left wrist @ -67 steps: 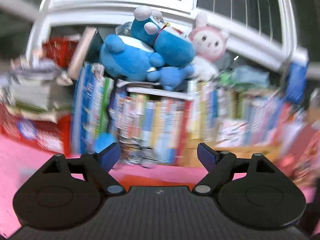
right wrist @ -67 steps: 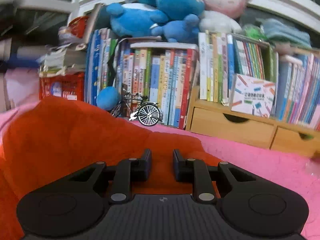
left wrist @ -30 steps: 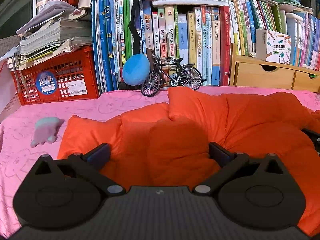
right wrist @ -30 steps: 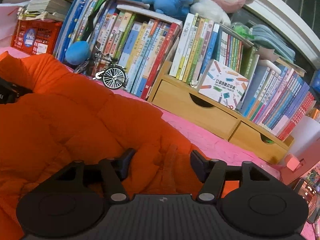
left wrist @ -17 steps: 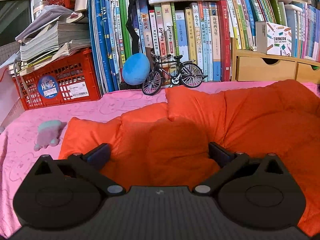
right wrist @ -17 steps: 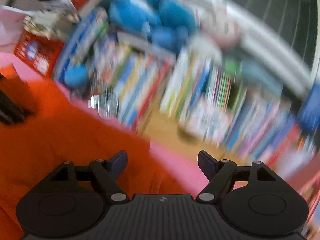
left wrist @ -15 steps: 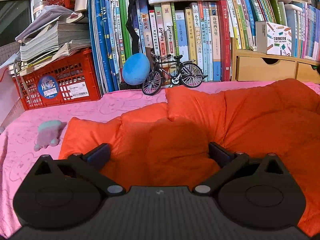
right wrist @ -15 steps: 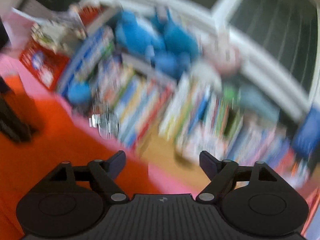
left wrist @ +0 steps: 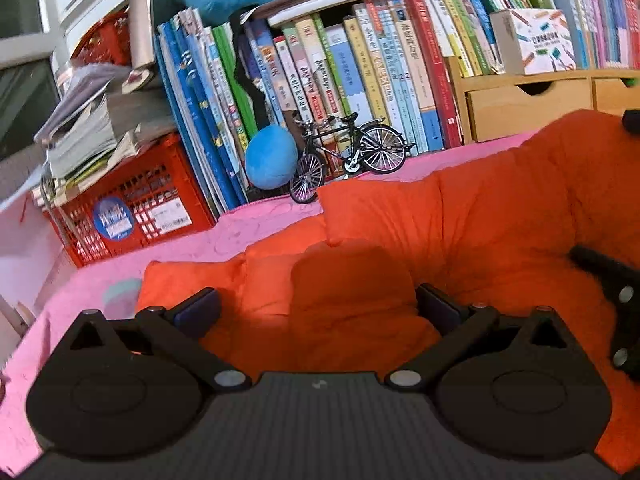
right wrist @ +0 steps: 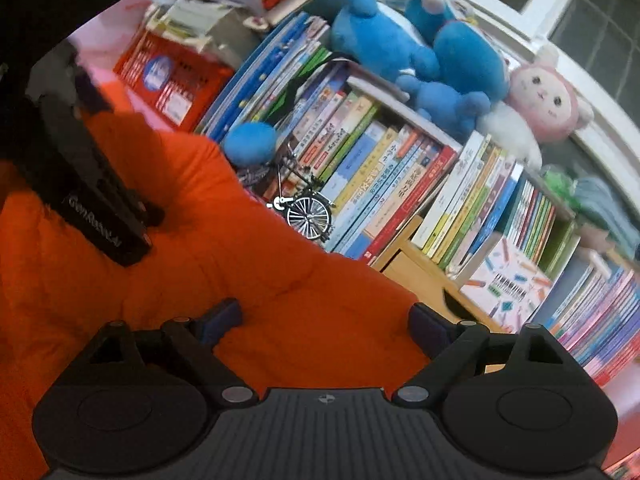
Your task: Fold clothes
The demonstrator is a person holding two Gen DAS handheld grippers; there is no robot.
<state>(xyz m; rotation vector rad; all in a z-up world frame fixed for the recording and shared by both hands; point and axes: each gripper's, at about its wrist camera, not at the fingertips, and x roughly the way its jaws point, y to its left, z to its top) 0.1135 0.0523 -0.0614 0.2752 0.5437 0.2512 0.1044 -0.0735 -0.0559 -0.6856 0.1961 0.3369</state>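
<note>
An orange puffy garment point(left wrist: 460, 240) lies bunched on the pink surface point(left wrist: 260, 220). My left gripper point(left wrist: 316, 312) is open, its fingers set wide on either side of a raised orange fold. My right gripper point(right wrist: 324, 320) is open and empty, low over the same garment point(right wrist: 240, 260). The left gripper's black body shows at the left of the right wrist view point(right wrist: 80, 176). Part of the right gripper shows at the right edge of the left wrist view point(left wrist: 616, 304).
A row of books point(left wrist: 360, 72), a model bicycle point(left wrist: 348, 156), a blue ball point(left wrist: 270, 158), a red crate point(left wrist: 132, 208) with papers and wooden drawers point(left wrist: 528, 108) line the back. Plush toys point(right wrist: 420, 48) sit on the books. A small pale toy point(left wrist: 120, 296) lies left.
My right gripper swung up, then came back down over the garment, close to my left gripper. My left gripper stayed open over the fold and tilted slightly.
</note>
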